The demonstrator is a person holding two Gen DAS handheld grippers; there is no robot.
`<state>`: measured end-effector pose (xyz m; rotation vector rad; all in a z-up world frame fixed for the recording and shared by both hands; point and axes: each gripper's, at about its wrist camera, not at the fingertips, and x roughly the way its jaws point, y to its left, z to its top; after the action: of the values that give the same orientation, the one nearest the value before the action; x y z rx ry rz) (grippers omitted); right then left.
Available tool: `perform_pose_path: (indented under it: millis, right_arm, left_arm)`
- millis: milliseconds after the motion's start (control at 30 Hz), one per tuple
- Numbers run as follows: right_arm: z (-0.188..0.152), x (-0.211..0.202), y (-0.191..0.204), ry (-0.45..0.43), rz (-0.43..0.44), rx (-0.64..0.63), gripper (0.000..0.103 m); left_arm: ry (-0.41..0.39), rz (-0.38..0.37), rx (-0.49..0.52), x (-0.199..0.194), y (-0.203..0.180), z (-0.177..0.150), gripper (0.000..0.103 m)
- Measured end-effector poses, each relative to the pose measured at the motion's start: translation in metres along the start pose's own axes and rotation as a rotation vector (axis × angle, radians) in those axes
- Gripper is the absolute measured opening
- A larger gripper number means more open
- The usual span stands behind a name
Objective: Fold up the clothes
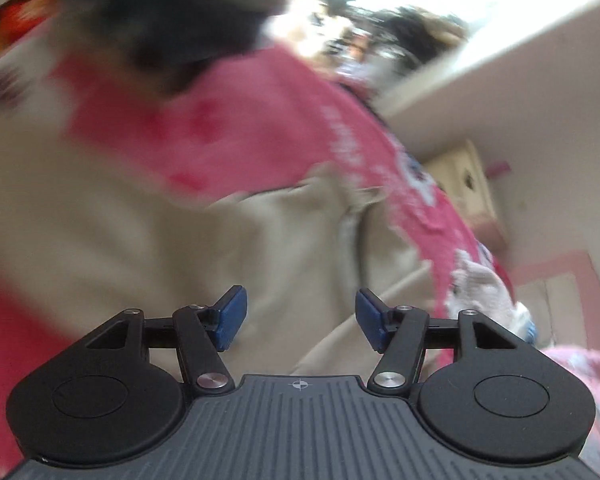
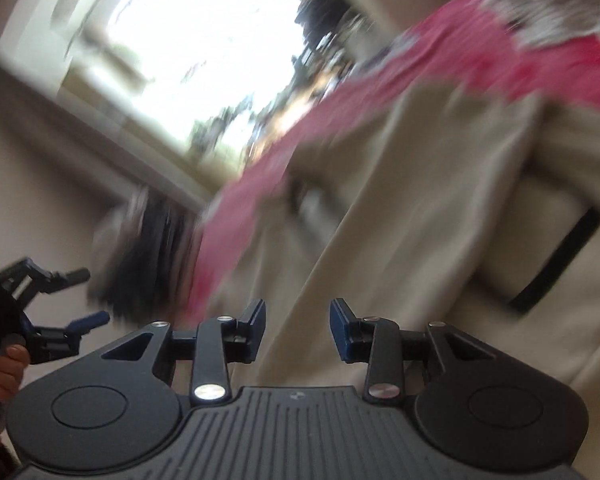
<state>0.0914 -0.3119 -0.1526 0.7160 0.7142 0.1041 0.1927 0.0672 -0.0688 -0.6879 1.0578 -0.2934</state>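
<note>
Both views were smeared with blur, so fine detail could not be read. In the left wrist view the left gripper (image 1: 301,317) hung over a beige garment (image 1: 148,232), its blue-padded fingers (image 1: 231,316) spread wide with nothing between them. The beige garment lay in loose folds on a pink patterned bedspread (image 1: 236,120), which ran from the far left across to the near right. A dark, blurred heap of clothing (image 1: 168,28) sat on the bedspread at the far left, touching the pink cloth, though what kind of piece it was could not be told. To the right stood a cream cabinet (image 1: 466,184) against a pale wall, and a pink and white item (image 1: 484,288) lay at the bedspread's right edge. In the right wrist view the right gripper (image 2: 298,330) also hung above the beige garment (image 2: 400,208), its jaws standing well apart and empty. A dark rectangular patch (image 2: 556,256) showed on the garment at the right. The bedspread (image 2: 440,56) crossed the frame beyond it, with a grey speckled piece of cloth (image 2: 556,4) lying on it at the far right. The left gripper (image 2: 56,300) appeared at the near left edge, fingers parted, held in a hand (image 2: 4,364). A bright window (image 2: 188,44) filled the far left.
</note>
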Motion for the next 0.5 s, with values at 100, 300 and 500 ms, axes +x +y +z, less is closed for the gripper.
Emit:
perform_pose_path:
  millis: [100, 300, 500]
  right_arm:
    - [-0.029, 0.038, 0.028, 0.124, -0.051, -0.158, 0.038]
    - [-0.058, 0.039, 0.049, 0.096, -0.136, -0.335, 0.042]
    - [-0.051, 0.008, 0.039, 0.024, 0.041, -0.116, 0.042]
  left_arm:
    - [-0.050, 0.044, -0.127, -0.011, 0.049, -0.030, 0.060]
    - [-0.350, 0.111, -0.378, -0.071, 0.130, -0.026, 0.060]
    - [-0.499, 0.188, -0.597, -0.114, 0.215, 0.018, 0.065]
